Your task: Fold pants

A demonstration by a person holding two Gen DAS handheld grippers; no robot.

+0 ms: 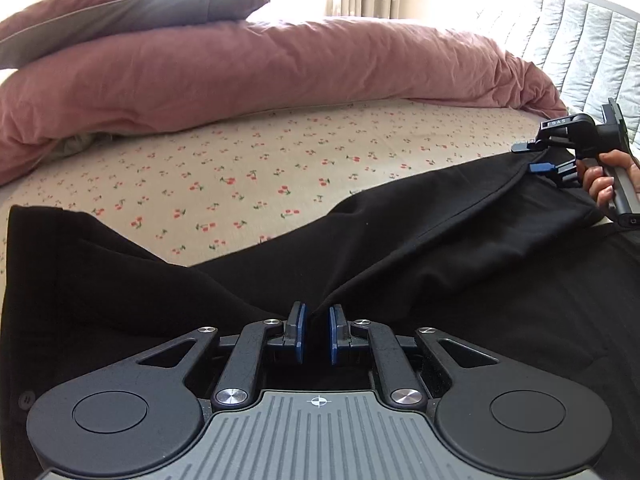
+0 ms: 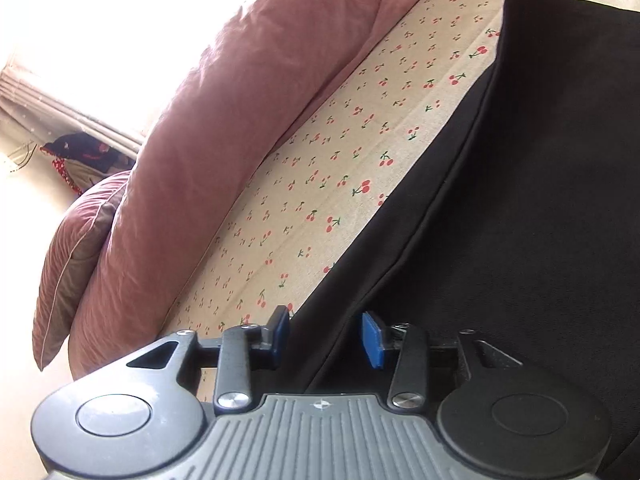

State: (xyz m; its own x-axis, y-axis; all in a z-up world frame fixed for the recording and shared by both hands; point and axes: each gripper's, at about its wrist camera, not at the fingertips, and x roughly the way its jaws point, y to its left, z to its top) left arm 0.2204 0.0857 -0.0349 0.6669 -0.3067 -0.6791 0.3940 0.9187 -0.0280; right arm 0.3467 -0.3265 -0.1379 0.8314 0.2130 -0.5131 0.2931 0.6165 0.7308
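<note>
On the bed (image 1: 280, 152), the black pants (image 1: 400, 248) lie spread out. The left claw (image 1: 317, 334) pinches a fold of them. The right claw (image 2: 326, 338) is spread around their edge. If the right claw closes badly, the cloth could slip and bunch up.

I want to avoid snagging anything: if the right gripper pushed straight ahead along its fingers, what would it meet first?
Most likely the black pants: their edge already lies between the open pads of the right gripper, and the cloth stretches on ahead. Depth beyond that is unclear.
</note>
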